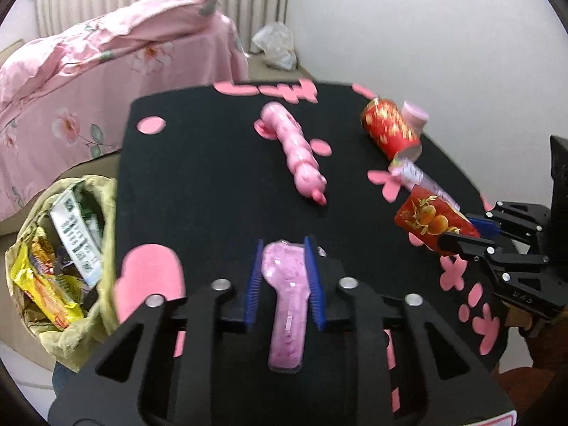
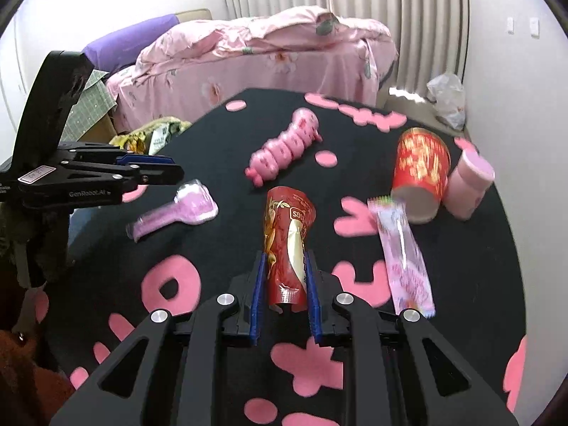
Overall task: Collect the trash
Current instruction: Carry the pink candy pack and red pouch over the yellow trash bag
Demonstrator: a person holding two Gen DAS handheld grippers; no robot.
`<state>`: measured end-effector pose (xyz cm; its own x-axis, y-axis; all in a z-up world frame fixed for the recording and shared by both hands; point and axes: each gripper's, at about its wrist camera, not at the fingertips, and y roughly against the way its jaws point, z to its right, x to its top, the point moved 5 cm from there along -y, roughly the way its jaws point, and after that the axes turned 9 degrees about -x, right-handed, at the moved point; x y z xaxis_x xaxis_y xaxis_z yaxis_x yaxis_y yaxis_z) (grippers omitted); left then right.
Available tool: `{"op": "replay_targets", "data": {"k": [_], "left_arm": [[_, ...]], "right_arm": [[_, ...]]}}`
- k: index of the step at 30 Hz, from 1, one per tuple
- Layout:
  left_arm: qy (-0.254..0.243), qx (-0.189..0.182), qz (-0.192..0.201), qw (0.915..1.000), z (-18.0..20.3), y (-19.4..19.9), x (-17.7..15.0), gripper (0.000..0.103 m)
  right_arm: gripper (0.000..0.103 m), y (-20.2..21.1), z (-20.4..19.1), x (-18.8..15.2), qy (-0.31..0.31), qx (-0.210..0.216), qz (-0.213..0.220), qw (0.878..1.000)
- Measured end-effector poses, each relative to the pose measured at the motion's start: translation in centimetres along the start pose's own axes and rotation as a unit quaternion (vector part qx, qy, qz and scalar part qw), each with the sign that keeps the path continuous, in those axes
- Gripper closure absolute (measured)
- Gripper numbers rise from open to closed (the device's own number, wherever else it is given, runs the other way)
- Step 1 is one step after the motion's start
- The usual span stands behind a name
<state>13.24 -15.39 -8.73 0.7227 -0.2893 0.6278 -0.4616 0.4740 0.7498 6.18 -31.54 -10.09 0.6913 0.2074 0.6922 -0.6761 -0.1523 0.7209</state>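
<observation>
1. left tongs (image 1: 284, 248): jaws at their narrowest. in the left wrist view the blue pads (image 1: 252, 284) flank the wide head of a pink spoon-shaped packet (image 1: 285, 305) and sit against its edges. the packet handle runs back toward 6 o'clock, under the tool body. the right wrist view shows the packet just below the tong tips; whether it is clear of the table (image 1: 213, 177) cannot be told.

2. right tongs (image 2: 285, 254): jaws narrowed onto a red snack pouch (image 2: 287, 245). both pads press its lower sides, and the pouch top stands out toward 12 o'clock. in the left wrist view this tool enters at 3 o'clock with the pouch projecting from its tips.

3. remaining items on the black table with pink shapes, right wrist view:
- pink caterpillar toy (image 2: 284, 149), at 12 o'clock from the pouch.
- red paper cup (image 2: 419, 174), on its side, at 2 o'clock.
- small pink cup (image 2: 468, 184), touching the red cup at its 3 o'clock side.
- long pink wrapper (image 2: 404, 255), flat, at 3 o'clock, one end just beside the red cup's mouth.

4. trash bag (image 1: 96, 319): open, beside the table edge at 9 o'clock in the left wrist view, already containing yellow and white wrappers.

5. background: bed with pink floral cover (image 1: 88, 81) at 10 o'clock.
</observation>
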Motion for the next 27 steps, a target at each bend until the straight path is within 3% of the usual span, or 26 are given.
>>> {"op": "replay_targets", "data": {"k": [3,6,7,8,10,14,17,21,24,27], "left_arm": [[0.030,-0.011,0.035,0.9989,-1.8,2.4,0.1,0.086],[0.040,-0.035,0.038,0.9979,-2.5,3.4,-0.1,0.086],[0.036,-0.039,0.037,0.9979,-2.4,3.4,-0.2,0.079],[0.028,-0.043,0.037,0.9980,-2.2,3.3,-0.3,0.066],[0.014,-0.048,0.033,0.9982,-1.5,2.8,-0.4,0.057],[-0.022,-0.048,0.005,0.9986,0.6,0.4,-0.7,0.055],[-0.046,-0.020,-0.024,0.9984,1.6,-2.2,-0.9,0.055],[-0.042,0.016,-0.051,0.9977,1.3,-4.6,-1.3,0.055],[-0.030,0.017,-0.037,0.9987,0.7,-3.9,-1.2,0.060],[-0.003,0.015,0.006,0.9999,-0.7,-1.1,-0.4,0.060]], "right_arm": [[0.083,0.7,-0.9,1.4,0.015,-0.004,0.015,1.000],[0.083,1.1,-1.8,2.4,0.024,-0.004,0.023,0.999],[0.083,1.2,-2.0,2.5,0.026,-0.004,0.024,0.999],[0.083,1.2,-2.1,2.6,0.027,-0.005,0.025,0.999],[0.083,1.3,-1.8,2.5,0.022,-0.013,0.024,0.999],[0.083,1.4,-0.2,1.6,-0.006,-0.022,0.016,1.000],[0.083,1.3,1.1,0.9,-0.031,-0.030,0.011,0.999],[0.083,1.2,2.2,0.2,-0.050,-0.028,0.010,0.998],[0.083,1.1,2.3,0.1,-0.053,-0.027,0.010,0.998],[0.083,1.2,2.1,0.8,-0.054,-0.020,0.019,0.998]]}}
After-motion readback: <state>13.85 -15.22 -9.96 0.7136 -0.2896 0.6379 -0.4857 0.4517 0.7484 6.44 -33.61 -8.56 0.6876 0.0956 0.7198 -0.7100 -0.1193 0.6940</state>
